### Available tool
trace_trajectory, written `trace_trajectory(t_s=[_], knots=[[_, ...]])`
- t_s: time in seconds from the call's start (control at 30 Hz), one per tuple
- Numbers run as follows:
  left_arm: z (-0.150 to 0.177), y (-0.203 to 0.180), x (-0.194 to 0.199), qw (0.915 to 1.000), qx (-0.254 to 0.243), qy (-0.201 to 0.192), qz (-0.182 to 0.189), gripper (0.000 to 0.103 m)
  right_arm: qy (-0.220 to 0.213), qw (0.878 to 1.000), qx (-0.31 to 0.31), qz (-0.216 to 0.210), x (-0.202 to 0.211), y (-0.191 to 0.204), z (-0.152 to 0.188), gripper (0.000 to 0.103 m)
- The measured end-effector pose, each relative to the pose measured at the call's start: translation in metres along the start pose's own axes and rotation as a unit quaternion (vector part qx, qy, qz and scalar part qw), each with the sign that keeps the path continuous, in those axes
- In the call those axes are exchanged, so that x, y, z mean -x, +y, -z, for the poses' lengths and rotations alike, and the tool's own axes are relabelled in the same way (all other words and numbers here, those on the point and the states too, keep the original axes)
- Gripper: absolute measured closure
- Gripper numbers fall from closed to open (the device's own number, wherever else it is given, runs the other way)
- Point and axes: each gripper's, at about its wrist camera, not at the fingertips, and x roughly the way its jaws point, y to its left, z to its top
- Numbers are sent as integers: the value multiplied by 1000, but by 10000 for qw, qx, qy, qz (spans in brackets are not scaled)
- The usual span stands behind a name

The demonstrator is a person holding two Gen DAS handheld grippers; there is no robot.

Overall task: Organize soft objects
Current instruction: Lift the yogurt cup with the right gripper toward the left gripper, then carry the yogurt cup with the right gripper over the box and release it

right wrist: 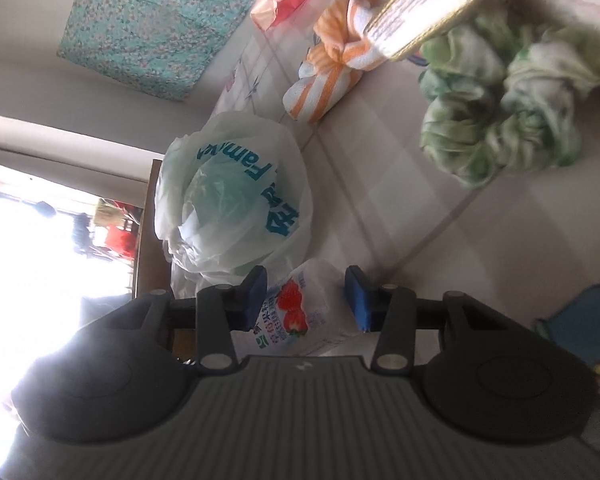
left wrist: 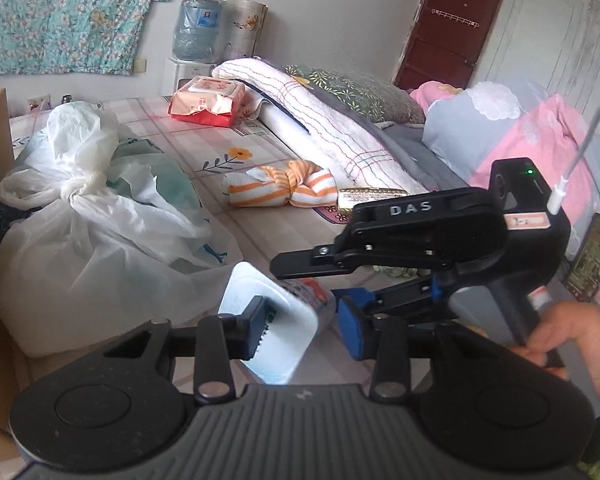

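Tissue pack [right wrist: 300,312], the one with strawberries printed on it, sits between both our grippers near the bed's [left wrist: 260,216] front edge. Our left gripper [left wrist: 304,330] presses one pad on its white end, though we cannot tell if the other pad touches. Our right gripper [right wrist: 306,300] has one pad against the pack and the other just clear. Farther up lie an orange striped towel [left wrist: 284,188], a green cloth [right wrist: 504,108] and tied plastic bags [left wrist: 84,216].
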Motion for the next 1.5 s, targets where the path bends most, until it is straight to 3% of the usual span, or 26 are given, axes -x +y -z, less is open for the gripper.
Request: trace_trajectory(t_s=[0.47, 0.63, 0.73, 0.87, 1.03, 1.2, 1.5], knots=[[-13, -30, -19, 9964, -801, -138, 256, 58, -563, 9960, 319, 608, 13, 5, -14, 58], [-13, -30, -24, 9958, -889, -143, 159, 32, -749, 9950, 264, 606, 30, -2, -17, 58], [-10, -29, -25, 9948, -1007, -139, 50, 30, -815, 9948, 180, 583, 39, -9, -17, 58], [-6, -26, -30, 9950, -1001, 5, 7, 30, -942, 9944, 34, 479, 50, -17, -18, 58], [-4, -28, -40, 9936, -1120, 146, -38, 30, -889, 9960, -91, -46, 56, -20, -16, 58], [-7, -30, -49, 9933, -1147, 90, -112, 45, -561, 9981, 222, -82, 41, -2, -12, 58], [-20, -19, -26, 9962, -828, -189, -181, 50, -490, 9959, 747, 117, 42, 37, -5, 64]])
